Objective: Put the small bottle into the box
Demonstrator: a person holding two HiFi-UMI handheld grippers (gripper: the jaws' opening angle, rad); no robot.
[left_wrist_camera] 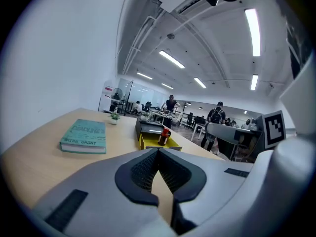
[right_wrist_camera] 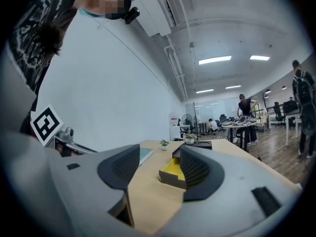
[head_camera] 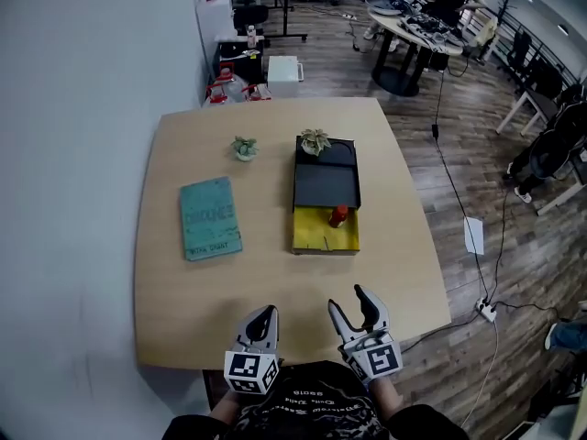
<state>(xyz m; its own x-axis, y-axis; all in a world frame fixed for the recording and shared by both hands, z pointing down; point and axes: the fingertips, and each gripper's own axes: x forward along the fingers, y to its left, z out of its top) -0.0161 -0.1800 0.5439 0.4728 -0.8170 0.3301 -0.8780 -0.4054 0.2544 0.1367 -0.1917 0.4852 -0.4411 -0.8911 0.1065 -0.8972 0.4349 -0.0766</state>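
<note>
Pale wood bench (head_camera: 275, 328) fills my head view, set against a white wall on the left, with an open office of desks and people beyond its far edge. Near the middle sits the box (head_camera: 323, 236), its yellow inside open toward me and its black lid (head_camera: 326, 183) lying back on the far side. The small bottle (head_camera: 338, 215), red, stands upright inside the yellow part, close to the lid. A teal book (head_camera: 210, 218) lies flat to the left of the box, well apart from it, and two little potted plants (head_camera: 244, 148) sit farther back, one of them at the lid's far corner. Both tongs hover at the near edge. The left tongs (head_camera: 266, 312) have their tips together on nothing. The right tongs (head_camera: 346, 297) stand wide apart and empty, the box showing between them in the right gripper view.
</note>
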